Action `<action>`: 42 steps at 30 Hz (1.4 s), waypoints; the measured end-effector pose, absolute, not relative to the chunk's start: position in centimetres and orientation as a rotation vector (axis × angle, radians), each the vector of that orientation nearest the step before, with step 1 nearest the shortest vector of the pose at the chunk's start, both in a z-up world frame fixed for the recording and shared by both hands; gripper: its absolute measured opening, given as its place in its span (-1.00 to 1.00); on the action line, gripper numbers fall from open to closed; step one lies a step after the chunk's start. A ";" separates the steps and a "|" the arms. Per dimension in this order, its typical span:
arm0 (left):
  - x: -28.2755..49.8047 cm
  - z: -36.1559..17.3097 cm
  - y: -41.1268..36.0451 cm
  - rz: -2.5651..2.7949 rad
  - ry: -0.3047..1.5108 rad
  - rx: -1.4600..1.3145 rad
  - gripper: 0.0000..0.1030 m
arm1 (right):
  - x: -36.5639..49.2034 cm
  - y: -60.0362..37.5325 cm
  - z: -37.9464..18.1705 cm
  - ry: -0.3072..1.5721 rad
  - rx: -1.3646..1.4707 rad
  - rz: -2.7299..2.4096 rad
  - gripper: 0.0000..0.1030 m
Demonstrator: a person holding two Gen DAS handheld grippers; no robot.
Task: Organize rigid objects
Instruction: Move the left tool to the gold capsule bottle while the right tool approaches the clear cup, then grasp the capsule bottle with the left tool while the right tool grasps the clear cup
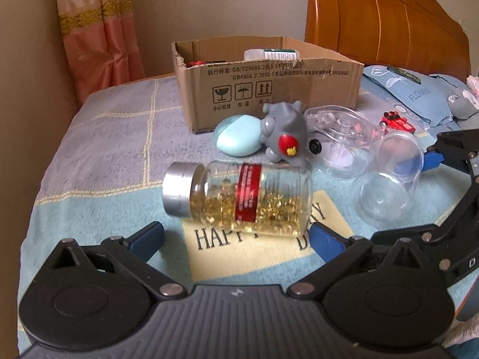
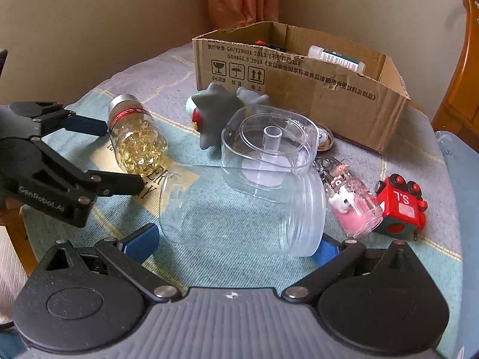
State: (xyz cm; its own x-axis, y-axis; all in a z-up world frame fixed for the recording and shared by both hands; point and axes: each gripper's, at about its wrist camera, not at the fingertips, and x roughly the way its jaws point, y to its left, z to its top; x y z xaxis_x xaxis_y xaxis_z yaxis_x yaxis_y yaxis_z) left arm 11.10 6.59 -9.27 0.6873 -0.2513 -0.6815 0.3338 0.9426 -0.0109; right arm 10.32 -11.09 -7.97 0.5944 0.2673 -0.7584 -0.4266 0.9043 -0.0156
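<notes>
A clear bottle of yellow capsules [image 1: 239, 199] with a silver cap lies on its side on the blanket, just ahead of my open left gripper [image 1: 236, 236]; it also shows in the right wrist view [image 2: 136, 139]. An empty clear jar [image 2: 242, 209] lies on its side between the wide-open fingers of my right gripper [image 2: 236, 240], and appears in the left wrist view [image 1: 392, 176]. The cardboard box [image 1: 269, 89] stands behind, with a white bottle [image 2: 335, 56] inside.
Around the jar lie a grey toy [image 1: 286, 133], a pale blue egg-shaped case [image 1: 236, 139], a clear lidded container [image 2: 269, 143], a pink keychain [image 2: 353, 206] and a red toy train [image 2: 401, 206]. A wooden headboard [image 1: 389, 18] stands at the right.
</notes>
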 end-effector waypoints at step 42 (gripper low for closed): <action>12.6 -6.8 6.3 -0.396 0.778 0.241 0.80 | 11.5 -10.1 -4.5 0.872 -0.262 0.377 0.86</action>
State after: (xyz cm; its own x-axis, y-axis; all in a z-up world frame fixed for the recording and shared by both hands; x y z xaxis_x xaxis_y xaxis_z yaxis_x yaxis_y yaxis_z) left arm 12.59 6.33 -6.78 0.6442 -0.2571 -0.7203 0.4318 0.8996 0.0651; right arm 11.54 -10.09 -4.50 0.5845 0.2137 -0.7828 -0.4240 0.9030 -0.0700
